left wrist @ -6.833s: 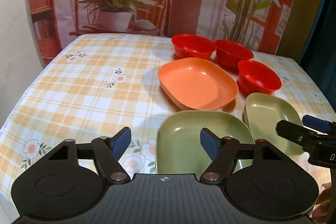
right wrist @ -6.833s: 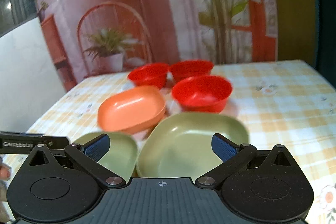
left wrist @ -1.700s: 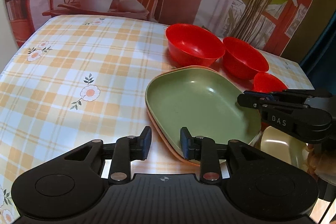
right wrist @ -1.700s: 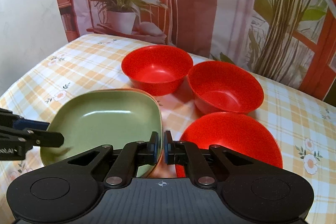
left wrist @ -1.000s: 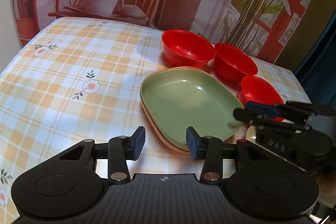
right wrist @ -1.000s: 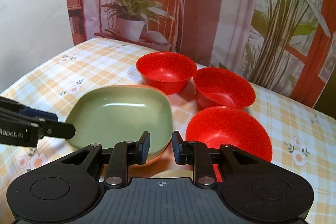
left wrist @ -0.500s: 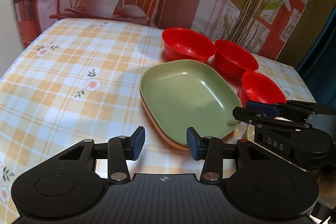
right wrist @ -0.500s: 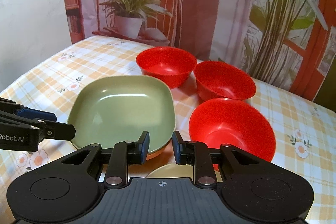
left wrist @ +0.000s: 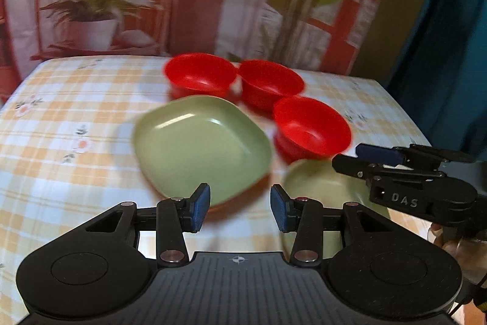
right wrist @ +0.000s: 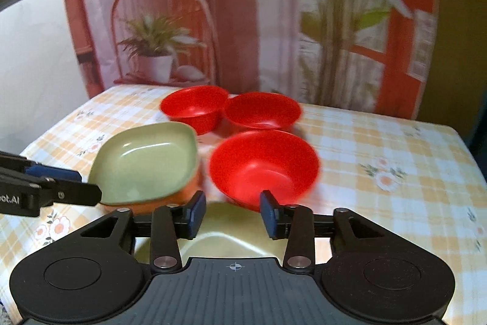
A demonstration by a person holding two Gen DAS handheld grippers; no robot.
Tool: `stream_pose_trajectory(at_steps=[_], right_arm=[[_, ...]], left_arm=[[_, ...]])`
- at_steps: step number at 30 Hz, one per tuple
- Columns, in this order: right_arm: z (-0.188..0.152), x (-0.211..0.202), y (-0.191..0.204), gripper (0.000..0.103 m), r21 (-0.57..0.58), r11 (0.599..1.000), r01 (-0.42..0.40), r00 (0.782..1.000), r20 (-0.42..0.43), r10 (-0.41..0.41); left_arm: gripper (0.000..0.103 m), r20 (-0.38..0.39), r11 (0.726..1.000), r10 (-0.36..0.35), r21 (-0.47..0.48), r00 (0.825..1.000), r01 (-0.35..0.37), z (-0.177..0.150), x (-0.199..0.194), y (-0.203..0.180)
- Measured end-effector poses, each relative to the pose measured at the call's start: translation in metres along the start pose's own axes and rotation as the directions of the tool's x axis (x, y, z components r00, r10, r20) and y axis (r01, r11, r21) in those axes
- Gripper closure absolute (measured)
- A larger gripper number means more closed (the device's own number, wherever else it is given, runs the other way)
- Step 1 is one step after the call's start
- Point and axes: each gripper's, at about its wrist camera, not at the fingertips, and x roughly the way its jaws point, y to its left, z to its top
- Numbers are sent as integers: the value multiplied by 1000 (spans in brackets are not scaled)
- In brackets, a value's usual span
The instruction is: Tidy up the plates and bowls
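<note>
A large green plate (left wrist: 201, 142) lies stacked in the orange plate (right wrist: 170, 200), whose rim shows under it. A smaller green plate (left wrist: 322, 188) lies to its right, directly under my right gripper (right wrist: 232, 212). Three red bowls stand behind: far left (left wrist: 199, 75), middle (left wrist: 269, 84) and near right (left wrist: 310, 127). My left gripper (left wrist: 240, 207) is open and empty, hovering just in front of the stacked plates. My right gripper is open and empty, above the small green plate (right wrist: 225, 230), close to the nearest red bowl (right wrist: 263, 163).
The table has a yellow checked flowered cloth (left wrist: 61, 111). A backdrop with a printed chair and potted plant (left wrist: 91, 20) hangs behind the far edge. The right gripper also shows in the left wrist view (left wrist: 374, 160).
Both grippers released the large green plate onto the orange one, opened wider and pulled back. The right gripper has moved over the small green plate. Both views are blurred by motion.
</note>
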Motion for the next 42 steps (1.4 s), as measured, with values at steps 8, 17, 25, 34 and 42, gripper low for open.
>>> stream_pose_trajectory(at_steps=[8,17,25,34,42], right_arm=[[-40,-24,-25,61,87,994,62,997,33,-66],[-69,-31,-42,61,185,979,82,996,23,-88],[-85,-21,-34,61,183,982,54,999,-15,-52],[-85,-23,-29,62,161,987,26,1000,-4,-26],[-84,-25,-28,69,158,987,17,1000,-4,-17]], left_arm=[[58,-66,998,-49,27,997,51,-18,21,-26],[58,-84,996,-34,83,996,41,-31,28,-44],[58,-112,996,-27,79,993,36,-34,34,-46],[67,-114,997,-31,70,993,39,-36,36,-47],[83,-103,998,-10,64,995,17,-30,41,-43]])
